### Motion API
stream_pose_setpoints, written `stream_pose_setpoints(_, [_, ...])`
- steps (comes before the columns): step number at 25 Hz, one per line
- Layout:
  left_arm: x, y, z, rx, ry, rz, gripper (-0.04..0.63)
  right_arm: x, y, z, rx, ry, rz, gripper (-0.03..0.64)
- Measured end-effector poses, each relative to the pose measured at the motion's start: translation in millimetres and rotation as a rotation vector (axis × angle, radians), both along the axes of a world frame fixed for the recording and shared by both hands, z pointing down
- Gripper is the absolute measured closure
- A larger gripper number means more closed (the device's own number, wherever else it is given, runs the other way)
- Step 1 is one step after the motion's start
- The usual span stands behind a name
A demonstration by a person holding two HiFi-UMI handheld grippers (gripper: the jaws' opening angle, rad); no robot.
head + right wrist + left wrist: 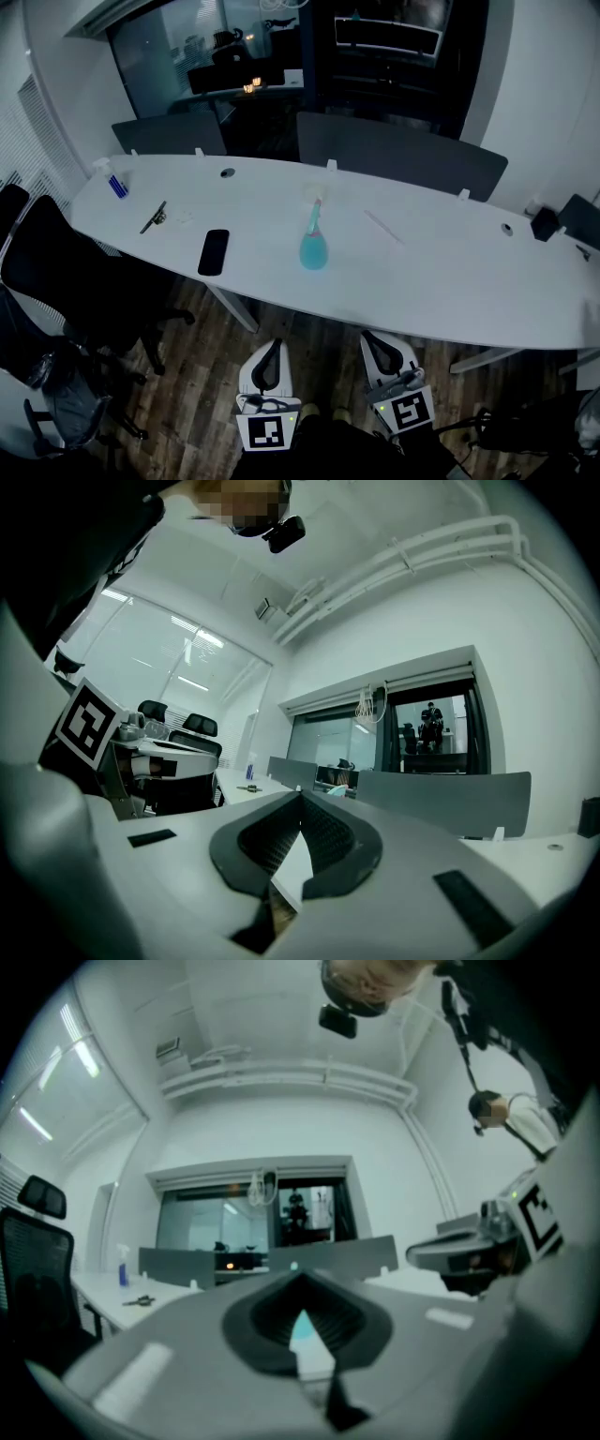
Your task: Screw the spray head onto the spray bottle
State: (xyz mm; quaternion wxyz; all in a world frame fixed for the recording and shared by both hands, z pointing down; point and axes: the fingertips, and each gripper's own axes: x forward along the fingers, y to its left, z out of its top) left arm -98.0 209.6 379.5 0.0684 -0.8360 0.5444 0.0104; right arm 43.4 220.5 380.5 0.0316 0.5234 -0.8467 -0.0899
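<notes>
- Head view — the left tool point(273, 349) and the right tool point(373, 341) are both clenched on nothing. They sit side by side, low and close to the person, over the wooden floor on the near side of the long white table point(450, 272), and they point toward it.
- The translucent teal plastic spray bottle point(313, 247) stands upright mid-table, well apart from both tools. A pale piece shows at its top, too small to tell whether it is the spray head.
- Left gripper view — the jaws point(302, 1283) meet at their tips and aim level. The teal bottle point(302, 1327) shows far off through the gap behind the tips, and the right tool point(473, 1252) is alongside.
- Right gripper view — the jaws point(302, 795) are pressed together, empty and level, facing across the table.
- Handling, as I judge it — the bottle looks light, smooth and thin-walled, so it is likely to slip or dent. Hold it low on the round body or at the neck. Turn the head by its stiff collar, not its trigger.
</notes>
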Motion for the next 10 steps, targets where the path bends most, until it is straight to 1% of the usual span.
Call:
stream_pose_setpoints(4, [2.7, 0.4, -1.9, 0.008, -0.003, 0.014, 0.594, 1.6, -1.0, -0.6, 0.009, 0.016, 0.002, 0.612])
stream_pose_setpoints(10, [-5.7, 1.7, -0.9, 0.004, 0.009, -0.001, 0.594, -7.7, 0.6, 2.0, 0.016, 0.040, -0.005, 0.612])
